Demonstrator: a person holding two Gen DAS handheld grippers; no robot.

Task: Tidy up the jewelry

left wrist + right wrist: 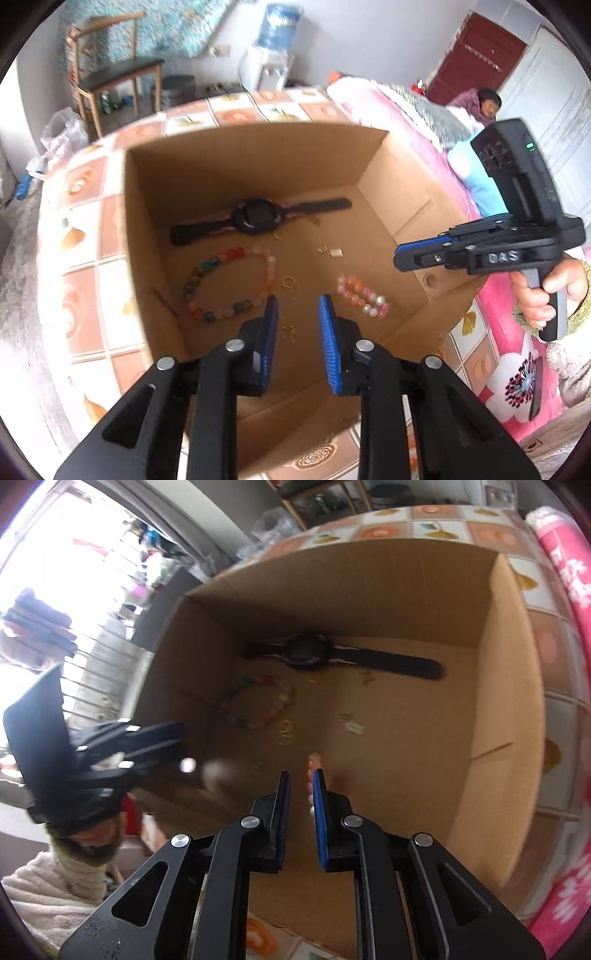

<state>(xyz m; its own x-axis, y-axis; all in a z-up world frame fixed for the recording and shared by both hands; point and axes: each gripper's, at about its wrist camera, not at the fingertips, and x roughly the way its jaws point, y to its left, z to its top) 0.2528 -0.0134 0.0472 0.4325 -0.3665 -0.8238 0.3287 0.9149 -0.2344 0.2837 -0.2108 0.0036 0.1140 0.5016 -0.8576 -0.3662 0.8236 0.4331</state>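
Note:
An open cardboard box (155,221) holds the jewelry. A black watch (255,218) lies flat at the back. A large multicoloured bead bracelet (229,282) lies at the left, and a small pink and orange bead bracelet (364,295) at the right. Small gold earrings (288,282) and clasps (332,252) are scattered between them. My left gripper (297,302) is open and empty above the box floor. My right gripper (300,775) is slightly open above the small bracelet (314,762), empty; it also shows at the box's right rim in the left wrist view (424,251).
The box (498,709) stands on a table with a tile-pattern cloth (85,229). A bed with a pink floral cover (517,369) is on the right, with a person lying on it. A chair (110,74) and water dispenser (273,48) stand behind.

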